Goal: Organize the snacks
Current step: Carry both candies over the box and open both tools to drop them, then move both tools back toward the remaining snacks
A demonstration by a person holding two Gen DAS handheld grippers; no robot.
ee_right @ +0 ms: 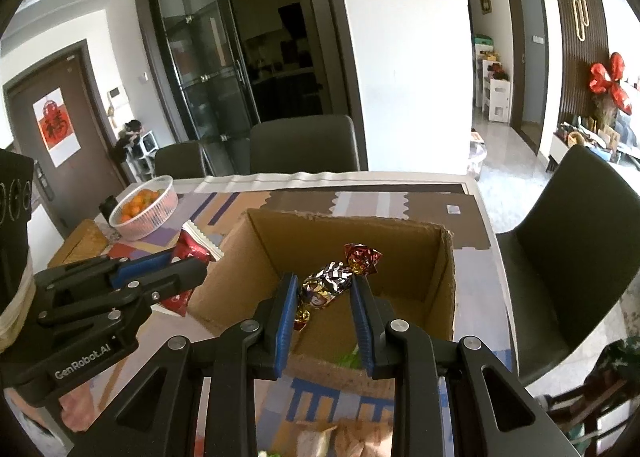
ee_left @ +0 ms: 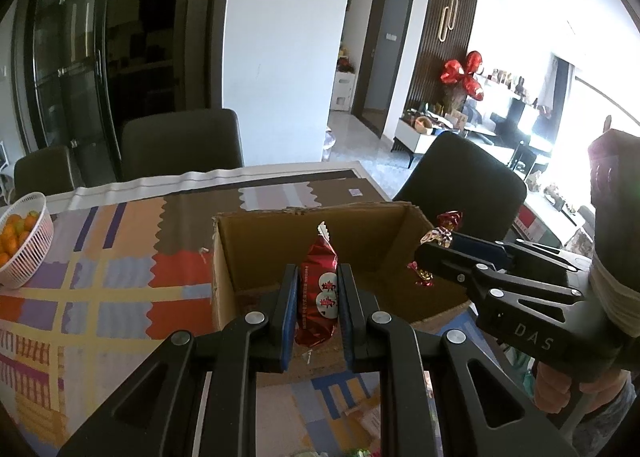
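While the left gripper (ee_left: 318, 307) pinches one upright red snack packet (ee_left: 318, 289) at the open cardboard box's (ee_right: 448, 297) near rim, the right gripper (ee_right: 325, 299) holds one foil-wrapped candy (ee_right: 326, 283) above the box interior; a second candy (ee_left: 421, 274) lies on the box floor. One basket of oranges (ee_right: 146, 213) stands well apart on the patterned tablecloth (ee_left: 120, 257); three dark chairs ring the table.

Across my table (ee_right: 476, 213) lies a patterned cloth (ee_left: 120, 269). A white basket (ee_right: 154, 217) of oranges (ee_right: 138, 206) sits at its far left. Dark chairs (ee_right: 304, 145) stand behind, another chair (ee_left: 460, 181) to the right. Red balloons (ee_left: 464, 73) hang by the slatted wall (ee_left: 448, 29).
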